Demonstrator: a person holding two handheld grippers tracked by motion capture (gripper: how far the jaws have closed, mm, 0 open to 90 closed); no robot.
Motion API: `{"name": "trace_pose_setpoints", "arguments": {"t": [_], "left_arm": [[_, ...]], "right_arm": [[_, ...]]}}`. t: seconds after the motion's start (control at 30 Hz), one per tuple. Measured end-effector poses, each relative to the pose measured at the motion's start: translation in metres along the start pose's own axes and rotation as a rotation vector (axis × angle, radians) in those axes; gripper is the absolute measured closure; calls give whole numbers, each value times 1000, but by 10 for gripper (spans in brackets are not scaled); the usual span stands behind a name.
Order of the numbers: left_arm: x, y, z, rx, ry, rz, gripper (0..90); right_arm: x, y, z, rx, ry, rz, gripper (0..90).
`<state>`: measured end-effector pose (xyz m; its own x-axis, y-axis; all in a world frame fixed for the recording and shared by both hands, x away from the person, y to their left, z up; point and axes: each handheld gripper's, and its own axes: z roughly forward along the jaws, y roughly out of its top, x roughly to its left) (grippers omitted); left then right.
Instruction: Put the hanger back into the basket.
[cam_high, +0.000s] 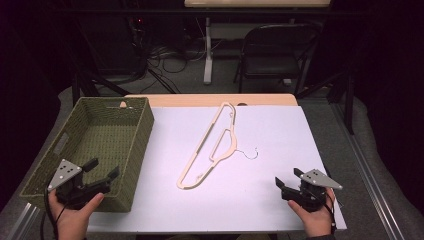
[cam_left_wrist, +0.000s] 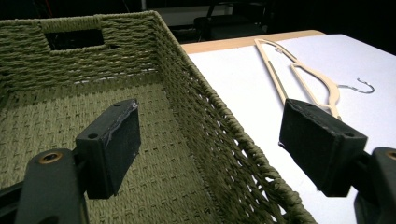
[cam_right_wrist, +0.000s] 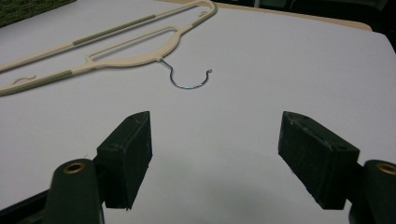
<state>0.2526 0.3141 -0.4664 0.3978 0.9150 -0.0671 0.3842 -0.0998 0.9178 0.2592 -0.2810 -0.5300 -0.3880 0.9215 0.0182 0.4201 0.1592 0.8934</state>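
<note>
The white table (cam_high: 280, 150) held a woven basket (cam_high: 131, 165) at its left and a cream hanger (cam_high: 210, 147) lying flat mid-table. Both grippers, left (cam_high: 102, 169) and right (cam_high: 286, 186), waited, jaws apart and empty. Work seemed unstarted; next, reaching for the hanger.

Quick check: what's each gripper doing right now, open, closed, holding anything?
Left gripper: open, holding nothing, over the near corner of the basket.
Right gripper: open, holding nothing, above the table, short of the hanger.
</note>
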Motion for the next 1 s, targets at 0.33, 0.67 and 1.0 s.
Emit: {"name": "trace_pose_setpoints", "arguments": {"t": [0.33, 0.67, 1.0], "left_arm": [[-2, 0, 1, 9, -8, 4, 206], [-21, 10, 5, 22, -39, 39, 213], [-35, 12, 15, 62, -70, 66, 224]], "right_arm": [[2, 1, 0, -1, 11, -12, 271], [3, 1, 1, -5, 20, -20, 286], [3, 1, 1, -6, 22, -10, 288]]}}
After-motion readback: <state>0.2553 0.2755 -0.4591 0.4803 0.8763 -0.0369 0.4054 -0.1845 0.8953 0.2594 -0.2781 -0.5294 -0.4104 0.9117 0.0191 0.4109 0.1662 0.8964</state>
